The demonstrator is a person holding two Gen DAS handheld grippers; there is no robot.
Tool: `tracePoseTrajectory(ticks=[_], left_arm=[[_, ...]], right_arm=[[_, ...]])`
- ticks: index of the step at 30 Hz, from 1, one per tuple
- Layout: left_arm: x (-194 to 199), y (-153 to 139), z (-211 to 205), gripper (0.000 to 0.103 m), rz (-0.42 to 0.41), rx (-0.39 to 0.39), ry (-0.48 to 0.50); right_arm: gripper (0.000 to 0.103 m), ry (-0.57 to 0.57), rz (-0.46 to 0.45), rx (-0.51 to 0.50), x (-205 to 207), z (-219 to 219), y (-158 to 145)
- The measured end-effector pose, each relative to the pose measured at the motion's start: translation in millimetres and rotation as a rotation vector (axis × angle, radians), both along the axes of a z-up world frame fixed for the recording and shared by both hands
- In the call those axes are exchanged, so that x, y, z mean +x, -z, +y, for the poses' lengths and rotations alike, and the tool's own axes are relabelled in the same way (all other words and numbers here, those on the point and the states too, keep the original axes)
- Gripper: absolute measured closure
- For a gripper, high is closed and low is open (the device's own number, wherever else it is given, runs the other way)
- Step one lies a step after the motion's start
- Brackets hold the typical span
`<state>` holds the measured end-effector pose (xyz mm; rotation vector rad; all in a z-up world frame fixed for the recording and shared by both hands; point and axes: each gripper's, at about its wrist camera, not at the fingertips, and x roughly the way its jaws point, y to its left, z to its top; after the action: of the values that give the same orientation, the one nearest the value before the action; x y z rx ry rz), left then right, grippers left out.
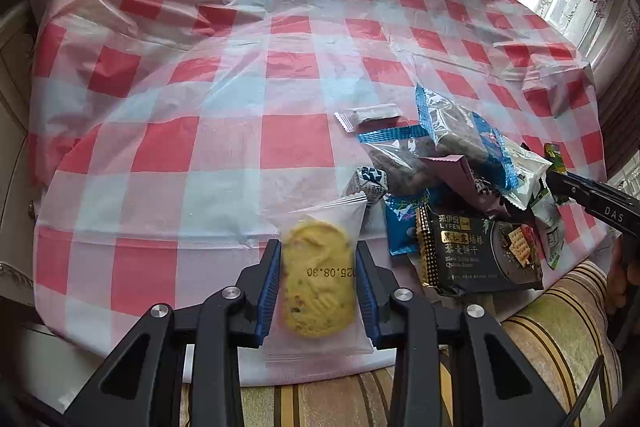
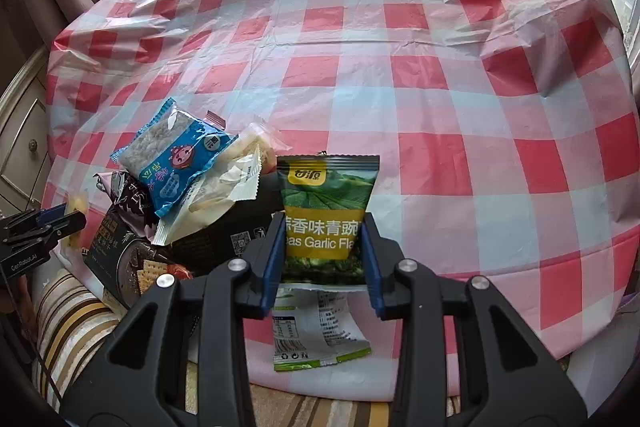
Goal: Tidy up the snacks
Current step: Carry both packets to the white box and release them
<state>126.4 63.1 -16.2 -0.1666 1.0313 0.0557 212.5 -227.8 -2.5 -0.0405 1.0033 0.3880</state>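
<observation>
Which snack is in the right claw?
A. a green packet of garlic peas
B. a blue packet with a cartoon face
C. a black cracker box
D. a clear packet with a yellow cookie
A: in the right wrist view the right claw has its pads pressed on both sides of the green pea packet; the cookie packet is in the left claw.

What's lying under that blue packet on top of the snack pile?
The blue packet with a clear window rests on a white crinkle-edged wrapper and a purple wrapper. Below those lies a black cracker box. Whatever lies deeper in the pile is covered.
</observation>
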Motion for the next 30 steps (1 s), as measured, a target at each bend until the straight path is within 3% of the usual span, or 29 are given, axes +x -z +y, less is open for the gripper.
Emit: tracePoseTrajectory(ticks=[15,30], left_arm=[[-22.5,-37.4,-41.9,0.067,-0.062,0.028,0.04],[-17.3,-59.4,-135.6,0.067,-0.097,0.038,0.236]], right_arm=[[0.064,0.039,-0.025,0.085,-33.8,-36.0,-19.9],[0.064,0.157,-0.025,0.158,-66.1,-113.9,-26.6]])
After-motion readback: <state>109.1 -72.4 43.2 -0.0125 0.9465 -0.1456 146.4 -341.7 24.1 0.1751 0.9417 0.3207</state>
